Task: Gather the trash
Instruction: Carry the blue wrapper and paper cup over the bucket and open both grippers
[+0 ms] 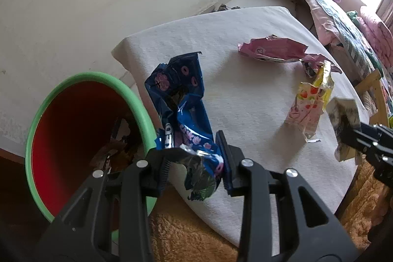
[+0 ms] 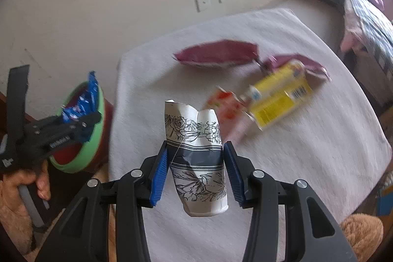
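Worktop (image 1: 245, 102) draped in a pale cloth fills most of both wrist views, standing near a cream wall. Just beside its left edge stands a red bin with a green rim (image 1: 137, 100); dark scraps lie at its bottom, too dim to name.

On the cloth lie a crumpled pink wrapper (image 1: 272, 49) toward the far side and, nearer, a yellow strawberry-print packet (image 1: 310, 100), the two almost touching.

The left hand-held gripper (image 1: 194, 163) pinches the lower end of a long blue biscuit wrapper (image 1: 179, 100), whose length stretches up and away from the fingers. From the right wrist view this wrapper hangs over the bin's mouth, so the left hand is the nearer one and looks ready to drop.

The right hand-held gripper (image 2: 196, 168) is pressed onto the sides of a crushed floral paper cup (image 2: 196, 151), mouth up, held above the worktop and well to the right of the bin.
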`<state>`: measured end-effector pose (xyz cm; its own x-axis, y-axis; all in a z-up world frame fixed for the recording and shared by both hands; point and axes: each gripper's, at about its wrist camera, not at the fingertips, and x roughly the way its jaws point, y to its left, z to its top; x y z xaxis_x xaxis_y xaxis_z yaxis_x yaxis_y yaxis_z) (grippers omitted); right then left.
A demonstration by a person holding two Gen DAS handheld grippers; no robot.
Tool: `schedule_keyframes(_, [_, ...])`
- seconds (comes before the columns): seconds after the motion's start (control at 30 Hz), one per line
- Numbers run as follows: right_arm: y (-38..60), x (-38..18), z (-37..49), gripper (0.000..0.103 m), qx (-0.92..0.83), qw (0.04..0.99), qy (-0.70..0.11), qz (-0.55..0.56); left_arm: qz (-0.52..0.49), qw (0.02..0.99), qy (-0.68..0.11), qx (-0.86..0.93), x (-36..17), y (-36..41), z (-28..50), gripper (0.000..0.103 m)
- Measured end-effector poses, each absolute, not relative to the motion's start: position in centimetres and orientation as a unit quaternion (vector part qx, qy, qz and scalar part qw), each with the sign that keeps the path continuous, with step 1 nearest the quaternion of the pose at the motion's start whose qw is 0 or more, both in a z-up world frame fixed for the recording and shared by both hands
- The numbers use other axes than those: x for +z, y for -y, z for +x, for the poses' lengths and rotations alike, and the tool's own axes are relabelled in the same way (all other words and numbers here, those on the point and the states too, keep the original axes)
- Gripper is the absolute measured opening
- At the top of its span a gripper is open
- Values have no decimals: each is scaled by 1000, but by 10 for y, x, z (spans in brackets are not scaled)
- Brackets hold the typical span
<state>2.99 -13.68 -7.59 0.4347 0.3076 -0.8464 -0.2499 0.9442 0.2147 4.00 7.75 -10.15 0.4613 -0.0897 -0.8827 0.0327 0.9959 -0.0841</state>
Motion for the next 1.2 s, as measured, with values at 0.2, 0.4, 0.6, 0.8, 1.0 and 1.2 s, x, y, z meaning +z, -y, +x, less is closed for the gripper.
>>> schedule_keyframes(0.2, [113,-67,37,43,186,848,-497,17,-39,855,-517,-21,-102,-94,37,33])
schedule_keyframes(0.4, [97,-69,37,43,199,843,-500,4,-49,855,-517,-4,-105,-114,31,33])
schedule_keyframes(0.6, [76,-69,39,43,212,839,-501,-12,-63,853,-518,7,-110,-130,24,33])
schedule_keyframes(0.8, [49,-69,39,43,228,834,-501,-34,-78,853,-515,16,-112,-147,20,33])
schedule_keyframes(1.0, [17,-74,41,43,249,825,-504,-57,-92,852,-514,32,-117,-168,12,33])
schedule_keyframes(1.2, [-12,-75,41,43,270,818,-501,-81,-102,845,-521,59,-127,-195,1,33])
